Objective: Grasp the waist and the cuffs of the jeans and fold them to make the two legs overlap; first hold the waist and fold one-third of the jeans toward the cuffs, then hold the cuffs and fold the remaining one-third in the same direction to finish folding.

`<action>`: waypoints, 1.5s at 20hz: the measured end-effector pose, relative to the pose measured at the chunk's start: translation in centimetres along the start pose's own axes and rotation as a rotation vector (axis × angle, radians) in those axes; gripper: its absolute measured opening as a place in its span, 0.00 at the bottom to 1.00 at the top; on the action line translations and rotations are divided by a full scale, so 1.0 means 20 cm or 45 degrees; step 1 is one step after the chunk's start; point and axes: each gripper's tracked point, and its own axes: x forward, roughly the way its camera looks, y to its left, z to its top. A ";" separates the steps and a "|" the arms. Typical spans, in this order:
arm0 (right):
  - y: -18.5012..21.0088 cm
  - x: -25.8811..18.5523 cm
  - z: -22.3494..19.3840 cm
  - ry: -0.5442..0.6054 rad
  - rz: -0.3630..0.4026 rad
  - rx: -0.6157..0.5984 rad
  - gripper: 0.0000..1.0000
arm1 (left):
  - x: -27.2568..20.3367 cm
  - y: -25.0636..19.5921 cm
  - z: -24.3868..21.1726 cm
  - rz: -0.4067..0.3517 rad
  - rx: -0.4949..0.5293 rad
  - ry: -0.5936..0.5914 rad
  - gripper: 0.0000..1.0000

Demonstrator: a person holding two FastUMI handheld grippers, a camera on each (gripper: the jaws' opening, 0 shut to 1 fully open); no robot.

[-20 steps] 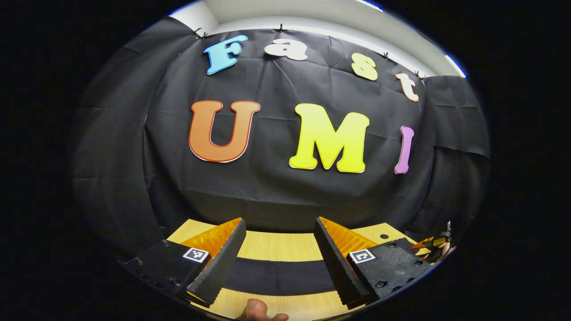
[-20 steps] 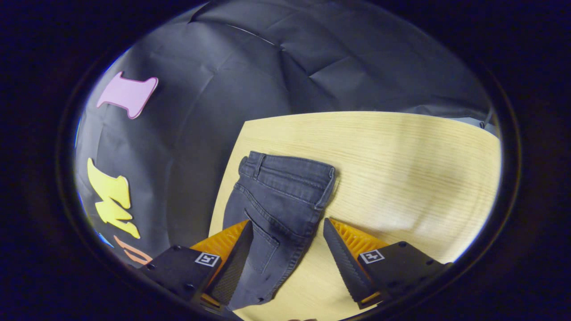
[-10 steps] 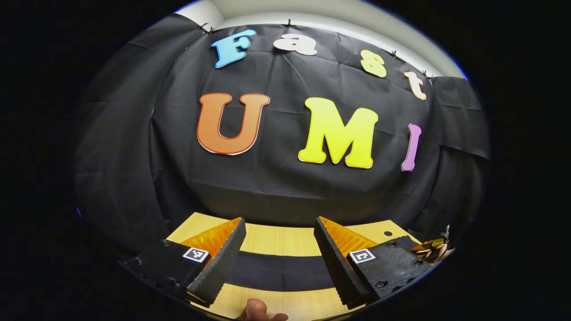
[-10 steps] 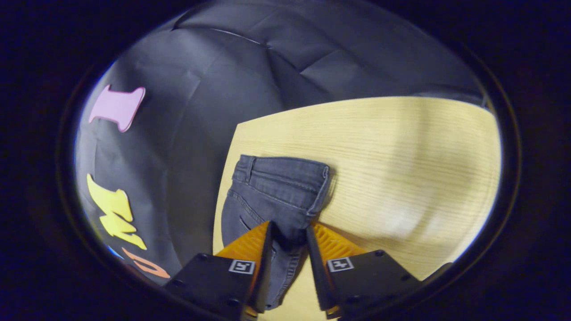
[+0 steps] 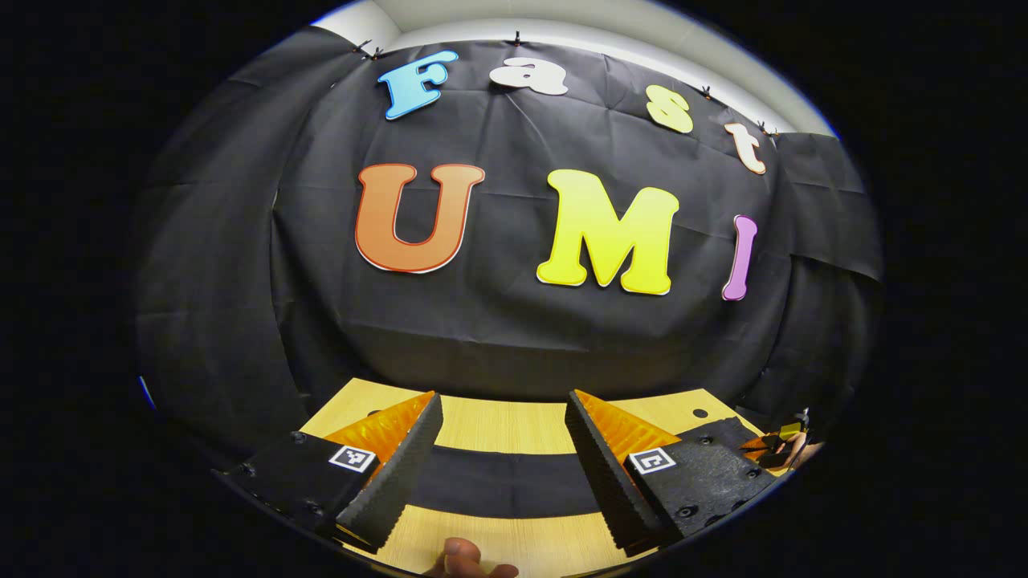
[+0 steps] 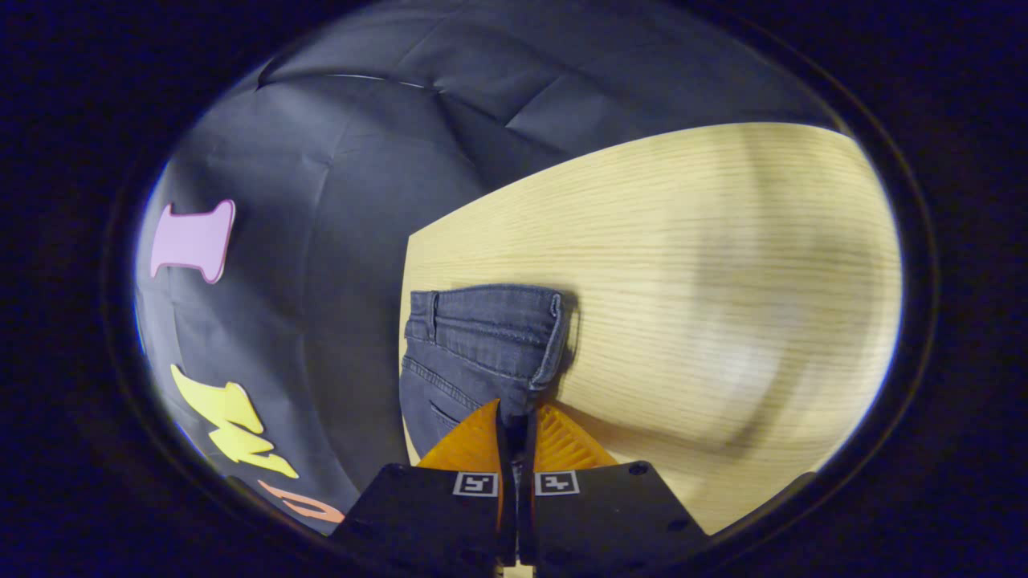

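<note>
Right gripper [image 6: 514, 419] was clamped on the jeans [image 6: 474, 341] lying on the table [image 6: 683, 265]; left gripper [image 5: 502, 417] stood wide apart above the jeans' dark band.

Black gripper bodies [image 5: 699, 482]; square markers [image 5: 651, 461]

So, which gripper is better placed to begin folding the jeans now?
Right. The right gripper is shut on the jeans near the waist, while the left gripper hangs open above the table.
</note>
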 end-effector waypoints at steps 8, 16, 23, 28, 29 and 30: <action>0.06 -0.06 0.04 -0.087 -0.033 -0.285 0.02 | -0.05 0.07 0.00 0.036 0.001 -0.010 0.98; 0.41 -0.28 -0.07 -0.230 0.028 -0.728 0.02 | -0.08 0.08 0.01 0.044 -0.013 -0.035 0.98; 0.71 -0.53 -0.29 -0.296 0.182 -1.162 0.02 | -0.11 0.11 -0.01 0.064 -0.025 -0.034 0.98; 0.84 -0.74 -0.57 -0.284 0.333 -1.528 0.02 | -0.11 0.13 0.00 0.080 -0.029 -0.047 0.98; 0.84 -0.77 -0.62 -0.276 0.357 -1.587 0.02 | -0.11 0.14 0.00 0.083 -0.029 -0.049 0.98; 0.84 -0.79 -0.67 -0.260 0.384 -1.652 0.00 | -0.12 0.14 0.00 0.086 -0.032 -0.048 0.98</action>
